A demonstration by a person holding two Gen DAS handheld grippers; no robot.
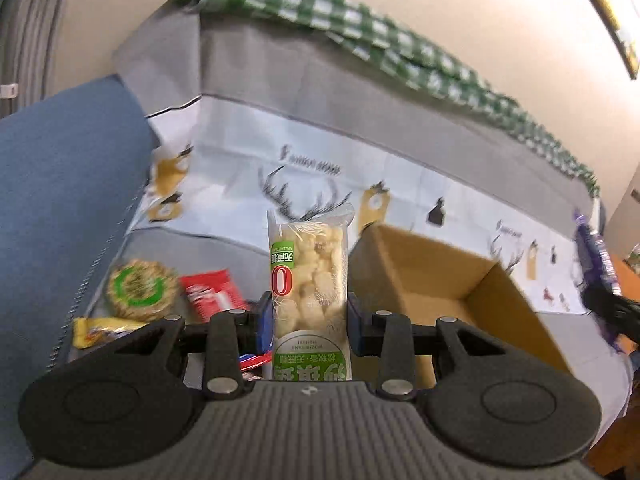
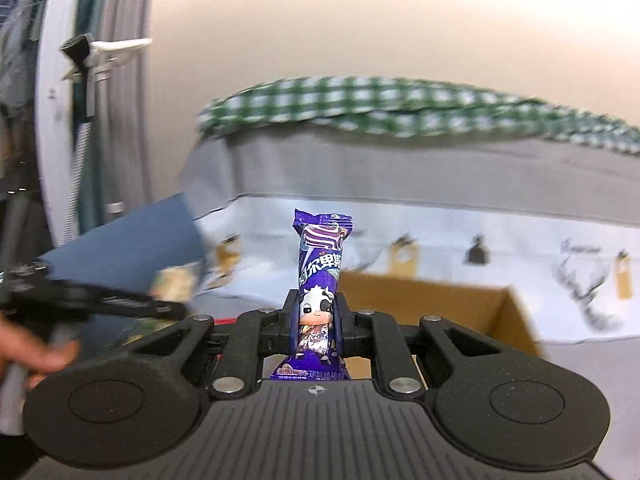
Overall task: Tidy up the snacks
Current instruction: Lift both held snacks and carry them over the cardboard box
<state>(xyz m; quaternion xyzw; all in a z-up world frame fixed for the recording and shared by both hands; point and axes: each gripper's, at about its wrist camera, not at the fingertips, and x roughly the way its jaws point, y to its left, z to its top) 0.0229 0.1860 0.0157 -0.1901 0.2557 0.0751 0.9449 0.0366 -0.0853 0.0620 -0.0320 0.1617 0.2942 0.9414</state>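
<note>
My left gripper [image 1: 309,314] is shut on a clear and green puffed-rice snack bar [image 1: 310,280], held upright just left of an open cardboard box [image 1: 448,280]. My right gripper [image 2: 316,318] is shut on a purple candy packet with a cartoon cow [image 2: 320,272], held upright in front of the same cardboard box [image 2: 440,304]. The purple packet also shows at the right edge of the left wrist view [image 1: 596,256]. The left gripper's arm shows blurred at the left of the right wrist view.
On the table left of the box lie a round green-labelled cracker pack [image 1: 140,288], a red packet [image 1: 212,294] and a yellow packet [image 1: 100,330]. A grey and white deer-print cloth [image 1: 320,152] covers the table. A green checked cloth [image 1: 360,24] lies along the back. A blue surface [image 1: 60,184] lies left.
</note>
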